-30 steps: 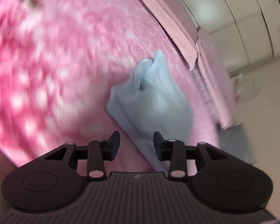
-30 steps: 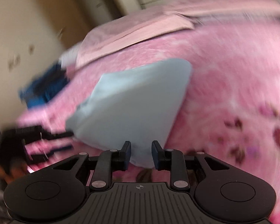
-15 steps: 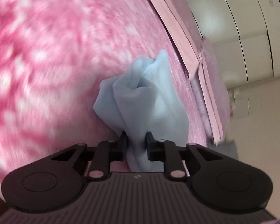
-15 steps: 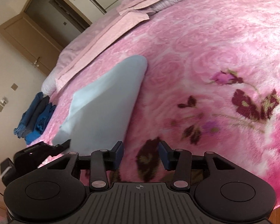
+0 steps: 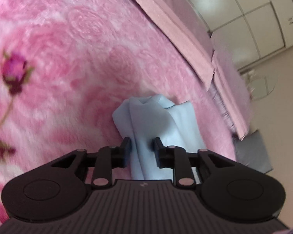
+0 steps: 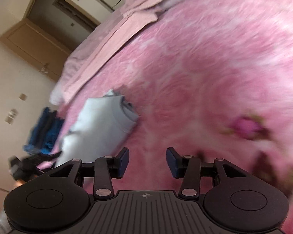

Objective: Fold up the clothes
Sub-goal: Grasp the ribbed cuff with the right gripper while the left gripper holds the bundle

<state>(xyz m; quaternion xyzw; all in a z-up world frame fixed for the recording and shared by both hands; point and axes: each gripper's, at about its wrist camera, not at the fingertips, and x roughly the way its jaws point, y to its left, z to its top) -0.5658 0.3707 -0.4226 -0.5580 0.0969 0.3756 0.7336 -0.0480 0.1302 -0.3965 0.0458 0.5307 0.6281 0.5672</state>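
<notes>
The left gripper (image 5: 141, 148) has its jaws opening, with a bunched fold of the light blue garment (image 5: 156, 120) standing between the two black fingers (image 5: 126, 146); the cloth fills most of the gap and brushes the left finger, though whether the pads press on it cannot be told. From there the garment rises away from the gripper in soft upright folds and ends in a small peak, its right part lying flatter on the pink floral blanket (image 5: 78, 48) that covers the bed. A dark rosebud pattern shows on the blanket at the left edge of this view. Beyond the garment, a paler pink sheet (image 5: 185, 39) runs in a band along the far side of the bed, and a grey cushion (image 5: 252, 150) lies past the bed's edge, below white wardrobe doors (image 5: 244, 9). The right gripper (image 6: 147, 159) is spread wide and its jaws are opening, with only blanket seen between its blue-padded fingers (image 6: 124, 159). In this view, the garment lies just left of and beyond the left finger, apart from it, folded into a long shape. Further left, a heap of blue clothes (image 6: 44, 130) sits at the bed's edge, and a wooden door (image 6: 33, 37) stands in the wall behind.
</notes>
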